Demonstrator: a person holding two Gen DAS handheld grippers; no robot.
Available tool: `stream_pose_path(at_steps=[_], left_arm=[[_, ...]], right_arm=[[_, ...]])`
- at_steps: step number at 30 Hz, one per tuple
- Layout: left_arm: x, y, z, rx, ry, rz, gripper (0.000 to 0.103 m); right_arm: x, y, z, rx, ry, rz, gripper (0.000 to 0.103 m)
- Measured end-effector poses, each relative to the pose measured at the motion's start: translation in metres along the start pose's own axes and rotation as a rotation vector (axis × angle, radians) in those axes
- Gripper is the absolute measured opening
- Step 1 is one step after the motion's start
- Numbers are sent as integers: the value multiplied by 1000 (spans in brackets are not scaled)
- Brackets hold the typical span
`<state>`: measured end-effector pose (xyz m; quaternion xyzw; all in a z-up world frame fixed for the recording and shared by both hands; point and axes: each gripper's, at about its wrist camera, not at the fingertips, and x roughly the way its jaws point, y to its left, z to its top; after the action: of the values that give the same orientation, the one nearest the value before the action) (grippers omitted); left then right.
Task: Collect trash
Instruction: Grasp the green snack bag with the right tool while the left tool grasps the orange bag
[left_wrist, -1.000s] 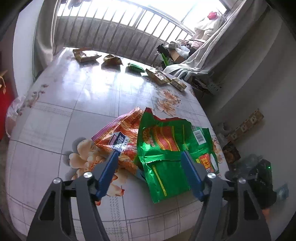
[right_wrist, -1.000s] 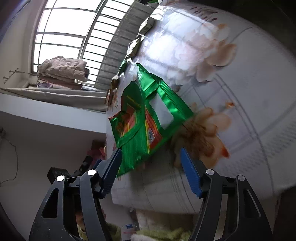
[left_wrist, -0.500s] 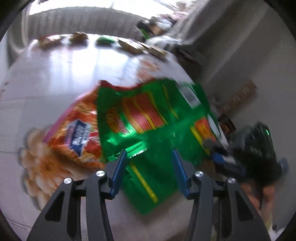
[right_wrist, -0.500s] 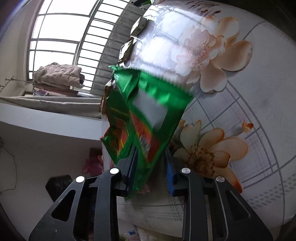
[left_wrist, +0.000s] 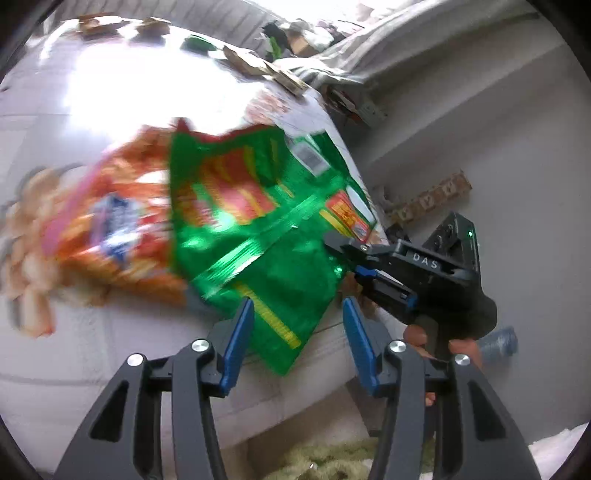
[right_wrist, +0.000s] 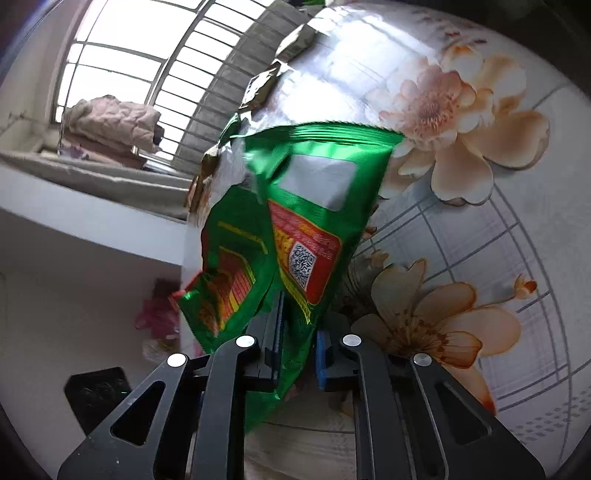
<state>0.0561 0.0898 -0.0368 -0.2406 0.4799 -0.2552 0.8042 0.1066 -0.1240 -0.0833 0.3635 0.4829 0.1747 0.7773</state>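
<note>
A glossy tabletop (right_wrist: 517, 229) printed with large peach flowers and a pale grid is seen beneath a barred window (right_wrist: 122, 62), with folded bedding (right_wrist: 110, 122) on the sill and grey walls around. Further wrappers (left_wrist: 122, 22) are scattered along the far edge of the tabletop, blurred in the left wrist view. The right claw (right_wrist: 297, 350) is pointed downward toward the tabletop edge, and a person's fingers (left_wrist: 417, 338) are visible around its handle in the left wrist view. Its jaws have just been closing and are now clamped on the lower edge of the green snack bag (right_wrist: 306, 206), with the foil pinched between the blue pads. The left claw (left_wrist: 295, 343) is angled down over the near end of the same bag, with its jaws about half apart and nothing pressed between them. The green snack bag is crinkled and torn open, bearing red and yellow print, a white panel and a square code. It is lifted at its right edge, while an orange snack bag (left_wrist: 114, 229) lies just beside it, partly overlapped.
</note>
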Motion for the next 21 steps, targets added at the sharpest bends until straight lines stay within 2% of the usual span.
stream_pose_path(at_steps=[4,6,9,14,17,19,21], left_arm=[[-25,19,-5,-68,-64,91,48],[-37,39,-3,-155,-120,149,48],[-45,69,1,-295,-162,200,49],[-52,91,12,-416,-249,146,52],[-48,99,18,-490,-259,53,52],[-49,103,17,-524,-281,6,53],[-51,107,14,-570,-320,-76,54]], right_arm=[[-1,7,-5,-56,-7,-42,10],[-1,7,-5,-59,-6,-45,10],[0,9,-5,-60,-5,-47,10],[6,15,-1,-82,-5,-71,10],[11,19,0,-93,-4,-81,10],[13,20,0,-92,-6,-81,10],[13,20,1,-87,-6,-75,10]])
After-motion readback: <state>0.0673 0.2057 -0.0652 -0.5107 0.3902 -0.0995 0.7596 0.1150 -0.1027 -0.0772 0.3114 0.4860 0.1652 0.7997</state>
